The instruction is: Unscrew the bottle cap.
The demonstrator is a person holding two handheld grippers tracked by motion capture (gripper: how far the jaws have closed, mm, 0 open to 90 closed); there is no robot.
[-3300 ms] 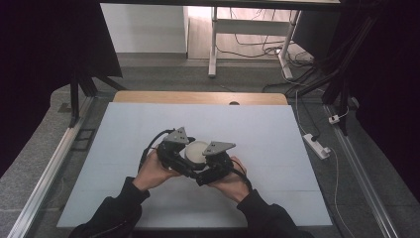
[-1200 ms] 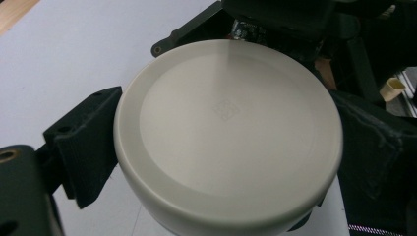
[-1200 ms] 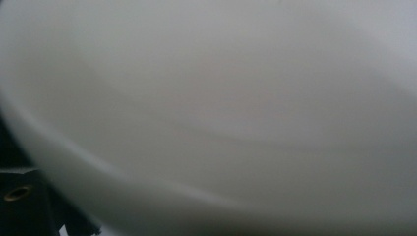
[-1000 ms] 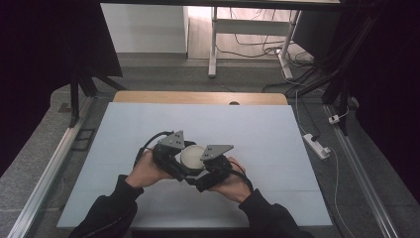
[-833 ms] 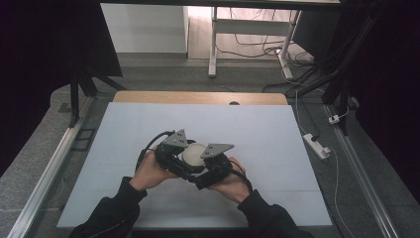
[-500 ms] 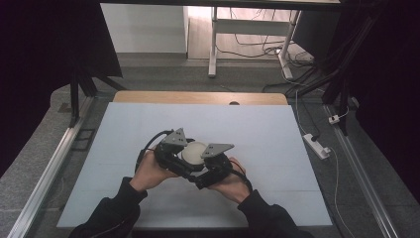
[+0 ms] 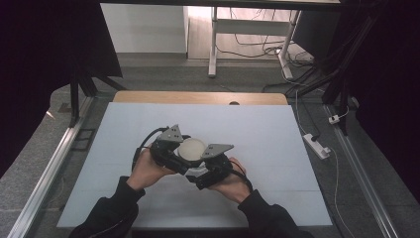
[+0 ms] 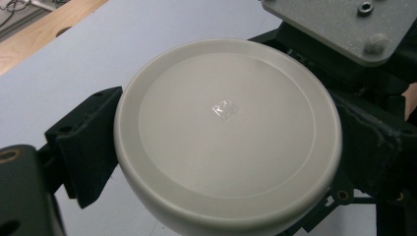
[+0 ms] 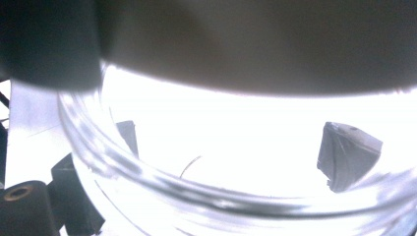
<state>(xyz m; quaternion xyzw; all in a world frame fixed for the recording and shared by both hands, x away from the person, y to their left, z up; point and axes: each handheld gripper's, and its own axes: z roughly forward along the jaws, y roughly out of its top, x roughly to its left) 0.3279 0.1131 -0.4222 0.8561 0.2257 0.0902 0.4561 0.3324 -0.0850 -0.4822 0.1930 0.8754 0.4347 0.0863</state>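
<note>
Here, round white-lidded clear glass jar (image 7: 191, 148), contents unseen, gripped above the pale worktop (image 7: 277, 148): left hand-held gripper (image 7: 174, 151) clamping lid, right hand-held gripper (image 7: 200, 171) clamping glass.

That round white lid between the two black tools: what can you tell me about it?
The round white lid looks like smooth matt plastic, with a raised rim, a flat inner disc and a small embossed square mark at its centre. It faces up, slightly tilted, above the pale table. The left tool has a black jaw at each side of it. Beneath it, the right tool's view shows a clear glass-like wall.
</note>
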